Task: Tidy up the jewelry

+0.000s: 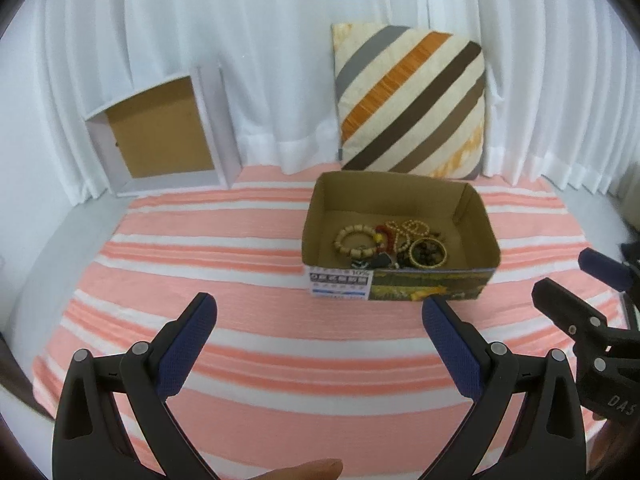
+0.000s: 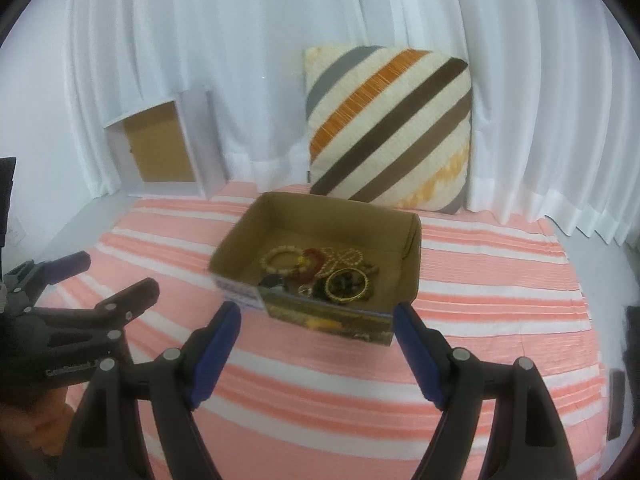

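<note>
We hold two claws above a pink and white striped cloth [image 1: 248, 240]. The left gripper [image 1: 320, 312] stands wide, its blue-padded fingers far apart with nothing between them. The right gripper [image 2: 318, 320] is just as wide and just as bare.

Ahead of both claws sits an open cardboard box [image 1: 478, 216]. From the left claw it lies forward and a little toward the right finger; from the right claw it lies straight ahead, its near wall just beyond the fingertips. Inside, bunched toward the near wall, lies the jewelry [image 1: 390, 242]: a pale beaded bracelet [image 1: 356, 242], a gold bangle [image 1: 429, 253], a reddish piece and some darker bits we cannot make out. All the pieces touch or overlap in one heap.

Farther off, forward and left of both claws, a white shallow box [image 1: 160, 136] with a brown inside leans against a white curtain [image 1: 260, 60]. A striped cushion [image 1: 412, 100] stands behind the cardboard box.

We judge that this fits two stages: jewelry gathered in the box and the claws drawn back, or a heap waiting to be sorted out. The pictures do not settle which, so we name no next move.
</note>
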Action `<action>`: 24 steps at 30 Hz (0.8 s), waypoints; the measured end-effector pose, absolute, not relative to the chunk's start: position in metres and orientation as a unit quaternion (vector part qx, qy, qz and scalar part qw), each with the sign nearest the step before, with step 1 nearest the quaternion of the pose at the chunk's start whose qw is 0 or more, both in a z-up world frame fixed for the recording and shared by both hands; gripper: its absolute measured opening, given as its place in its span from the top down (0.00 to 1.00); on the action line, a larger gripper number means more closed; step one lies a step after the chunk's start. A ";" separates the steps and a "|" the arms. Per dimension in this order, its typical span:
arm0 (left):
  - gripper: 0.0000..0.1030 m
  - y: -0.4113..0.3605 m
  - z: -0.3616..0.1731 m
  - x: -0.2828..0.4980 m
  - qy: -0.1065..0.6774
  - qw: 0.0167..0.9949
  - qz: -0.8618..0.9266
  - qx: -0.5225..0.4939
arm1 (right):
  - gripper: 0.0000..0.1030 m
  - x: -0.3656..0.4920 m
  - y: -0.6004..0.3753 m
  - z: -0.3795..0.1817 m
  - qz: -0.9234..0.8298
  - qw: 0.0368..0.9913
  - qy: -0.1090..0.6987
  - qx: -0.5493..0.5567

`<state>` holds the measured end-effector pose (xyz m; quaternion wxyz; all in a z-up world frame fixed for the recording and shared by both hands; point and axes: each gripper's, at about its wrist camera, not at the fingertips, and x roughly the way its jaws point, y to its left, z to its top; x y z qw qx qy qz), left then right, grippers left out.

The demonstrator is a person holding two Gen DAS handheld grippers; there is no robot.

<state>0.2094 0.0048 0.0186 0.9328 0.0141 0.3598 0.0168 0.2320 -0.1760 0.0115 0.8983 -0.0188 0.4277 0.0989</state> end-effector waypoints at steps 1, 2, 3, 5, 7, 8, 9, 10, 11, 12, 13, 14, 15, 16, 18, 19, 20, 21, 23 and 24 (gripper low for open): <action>0.01 0.006 0.021 0.204 0.359 0.933 0.015 0.013 | 0.22 0.227 -0.175 0.015 0.100 0.899 0.426 -0.020; 0.01 0.008 0.024 0.198 0.357 0.934 0.016 0.012 | 0.22 0.222 -0.174 0.018 0.101 0.899 0.425 -0.020; 0.01 0.009 0.026 0.194 0.356 0.934 0.016 0.011 | 0.22 0.216 -0.172 0.022 0.102 0.900 0.424 -0.021; 0.01 0.011 0.031 0.184 0.353 0.935 0.017 0.009 | 0.21 0.206 -0.170 0.027 0.103 0.900 0.423 -0.023; 0.01 0.014 0.035 0.174 0.352 0.936 0.017 0.005 | 0.21 0.194 -0.169 0.032 0.105 0.900 0.423 -0.025; 0.01 0.015 0.036 0.171 0.351 0.936 0.017 0.003 | 0.21 0.190 -0.169 0.034 0.105 0.900 0.423 -0.025; 0.01 0.015 0.038 0.166 0.350 0.936 0.017 0.001 | 0.21 0.185 -0.168 0.037 0.107 0.900 0.422 -0.024; 0.01 0.016 0.039 0.162 0.350 0.937 0.017 0.000 | 0.21 0.180 -0.168 0.039 0.108 0.900 0.422 -0.023; 0.01 0.017 0.040 0.157 0.350 0.937 0.017 -0.001 | 0.21 0.176 -0.168 0.041 0.108 0.900 0.422 -0.023; 0.01 0.017 0.041 0.153 0.349 0.937 0.017 -0.003 | 0.21 0.172 -0.168 0.044 0.109 0.900 0.421 -0.022; 0.01 0.017 0.042 0.150 0.348 0.937 0.017 -0.003 | 0.21 0.168 -0.168 0.047 0.111 0.900 0.421 -0.020; 0.01 0.017 0.044 0.145 0.347 0.938 0.017 -0.003 | 0.21 0.165 -0.168 0.049 0.112 0.900 0.420 -0.020; 0.01 0.018 0.044 0.142 0.346 0.938 0.017 -0.004 | 0.21 0.161 -0.167 0.052 0.114 0.901 0.419 -0.021; 0.01 0.019 0.046 0.139 0.345 0.938 0.017 -0.005 | 0.21 0.158 -0.167 0.054 0.114 0.901 0.418 -0.022; 0.01 0.020 0.048 0.133 0.344 0.939 0.018 -0.008 | 0.21 0.152 -0.167 0.058 0.116 0.901 0.417 -0.021; 0.01 0.021 0.049 0.131 0.343 0.939 0.019 -0.010 | 0.21 0.150 -0.166 0.060 0.116 0.901 0.417 -0.021; 0.01 0.022 0.049 0.129 0.343 0.939 0.020 -0.010 | 0.21 0.148 -0.166 0.061 0.117 0.901 0.417 -0.021; 0.01 0.022 0.050 0.127 0.343 0.939 0.021 -0.009 | 0.21 0.146 -0.166 0.062 0.118 0.901 0.417 -0.020; 0.01 0.022 0.051 0.124 0.342 0.939 0.022 -0.008 | 0.21 0.142 -0.166 0.064 0.119 0.901 0.417 -0.018; 0.01 0.023 0.051 0.123 0.342 0.939 0.022 -0.008 | 0.21 0.140 -0.166 0.065 0.120 0.901 0.418 -0.017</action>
